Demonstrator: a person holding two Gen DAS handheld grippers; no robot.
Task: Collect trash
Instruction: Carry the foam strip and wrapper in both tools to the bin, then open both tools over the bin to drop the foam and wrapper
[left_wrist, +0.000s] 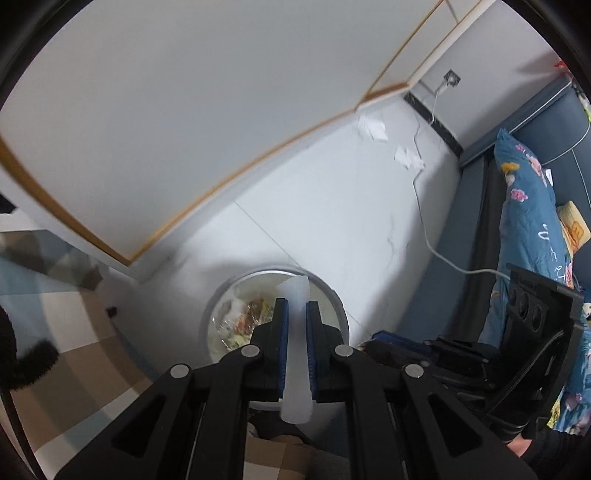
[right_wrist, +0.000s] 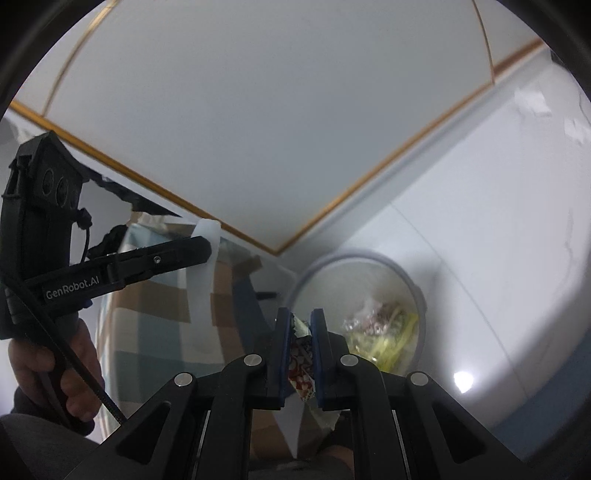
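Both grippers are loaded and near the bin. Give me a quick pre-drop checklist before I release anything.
1. Left gripper shut on the white paper strip: ok, the strip sits between the jaws and sticks out past both ends.
2. Right gripper shut on the printed snack wrapper: ok.
3. Trash bin open, with room: ok, no lid in view, wrappers low inside.
4. Left jaws over the bin opening: ok in the left wrist view.
5. Right jaws over the opening: not ok, they look to be at the bin's near rim.
6. White paper scraps remaining on the floor: not ok, uncollected.
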